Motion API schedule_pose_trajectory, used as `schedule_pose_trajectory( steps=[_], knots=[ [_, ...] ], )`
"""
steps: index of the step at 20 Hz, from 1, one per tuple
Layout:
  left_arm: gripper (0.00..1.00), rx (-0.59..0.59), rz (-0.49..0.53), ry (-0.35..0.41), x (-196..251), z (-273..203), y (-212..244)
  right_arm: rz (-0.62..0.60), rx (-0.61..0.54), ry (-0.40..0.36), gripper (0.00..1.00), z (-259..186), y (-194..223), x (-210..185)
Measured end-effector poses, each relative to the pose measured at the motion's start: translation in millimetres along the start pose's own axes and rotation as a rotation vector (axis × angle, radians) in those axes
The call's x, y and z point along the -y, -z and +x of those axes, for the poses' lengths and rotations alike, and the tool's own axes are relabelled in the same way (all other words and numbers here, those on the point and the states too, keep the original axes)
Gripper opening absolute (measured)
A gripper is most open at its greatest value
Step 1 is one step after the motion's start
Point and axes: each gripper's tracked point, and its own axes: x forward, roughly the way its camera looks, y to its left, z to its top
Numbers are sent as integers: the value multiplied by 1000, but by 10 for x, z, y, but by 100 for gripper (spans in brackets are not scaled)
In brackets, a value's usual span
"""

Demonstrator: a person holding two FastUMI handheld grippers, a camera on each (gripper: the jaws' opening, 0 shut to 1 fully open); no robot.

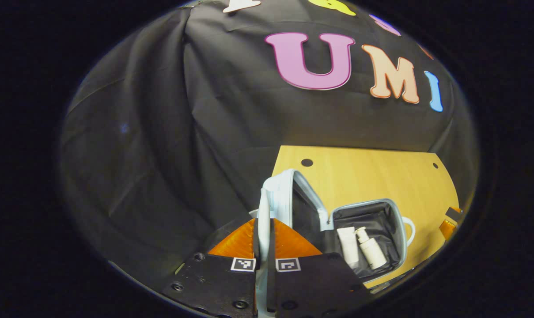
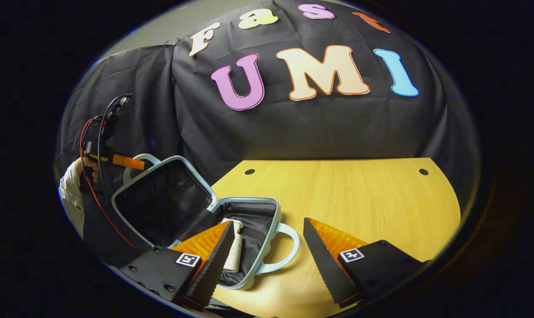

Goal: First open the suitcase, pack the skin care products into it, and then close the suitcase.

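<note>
The small pale-blue suitcase lies open on the wooden table (image 2: 359,198), its lid (image 2: 160,198) raised on the left. My left gripper (image 1: 264,229) is shut on the lid's handle (image 1: 267,194), which runs up between its fingers. In the black-lined base (image 1: 363,203) lie a white tube (image 1: 348,245) and a cream pump bottle (image 1: 372,251). In the right gripper view the bottle (image 2: 233,251) rests in the base (image 2: 249,201), partly behind one finger. My right gripper (image 2: 267,223) hovers open above the base's near end and its handle (image 2: 289,247), holding nothing.
A hand (image 2: 88,165) with a pale sleeve holds the left gripper (image 2: 130,162) at the lid's handle, red and black cables trailing from it. The right gripper (image 1: 450,223) sits at the table's far right. Bare wood with small round holes (image 2: 423,171) stretches right of the case.
</note>
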Motion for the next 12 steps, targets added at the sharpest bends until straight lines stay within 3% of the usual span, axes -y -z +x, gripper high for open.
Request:
schedule_pose_trajectory(
  steps=[5, 12],
  knots=[
    [4, 80, 29, 111, 791, -169, -279, 16, 22, 19, 98, -187, -61, 276],
    [2, 99, 13, 369, 2099, -264, -308, 29, 49, 81, 98, -475, -61, 674]
  ],
)
